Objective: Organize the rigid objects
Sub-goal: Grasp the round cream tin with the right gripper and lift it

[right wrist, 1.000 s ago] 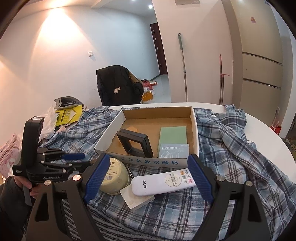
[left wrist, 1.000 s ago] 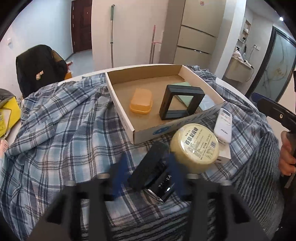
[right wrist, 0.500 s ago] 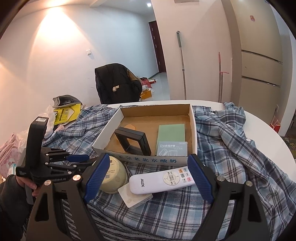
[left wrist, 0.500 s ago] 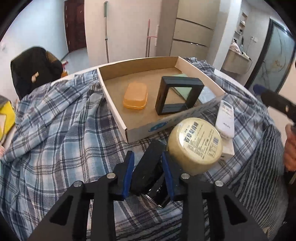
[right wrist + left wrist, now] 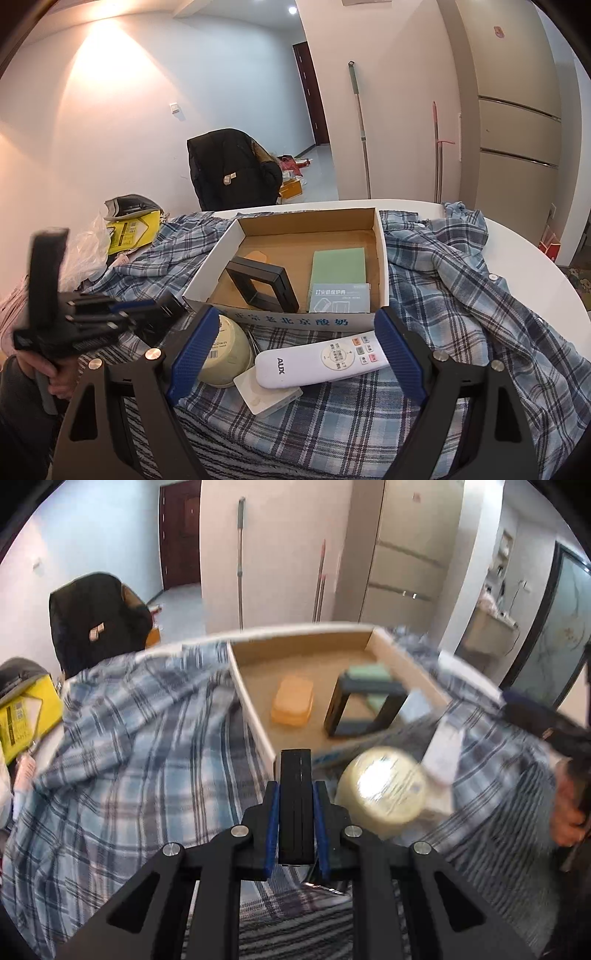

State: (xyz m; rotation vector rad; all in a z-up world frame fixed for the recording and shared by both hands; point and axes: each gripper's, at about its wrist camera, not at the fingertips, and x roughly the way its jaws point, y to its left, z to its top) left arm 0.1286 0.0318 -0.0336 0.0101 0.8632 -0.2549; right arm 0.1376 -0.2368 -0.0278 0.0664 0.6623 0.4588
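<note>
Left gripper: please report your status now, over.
Left gripper closing on black case, pads against its sides. Right gripper open, empty, over remote. Jar close beside the case; box wall just ahead.

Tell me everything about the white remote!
The remote is a long white plastic bar with rounded ends, "AUX" printed on it, and a pad of round and coloured buttons at one end. It lies face up, tilted, partly on a small white box and the plaid cloth, just before the cardboard box. No jaws touch it.
</note>
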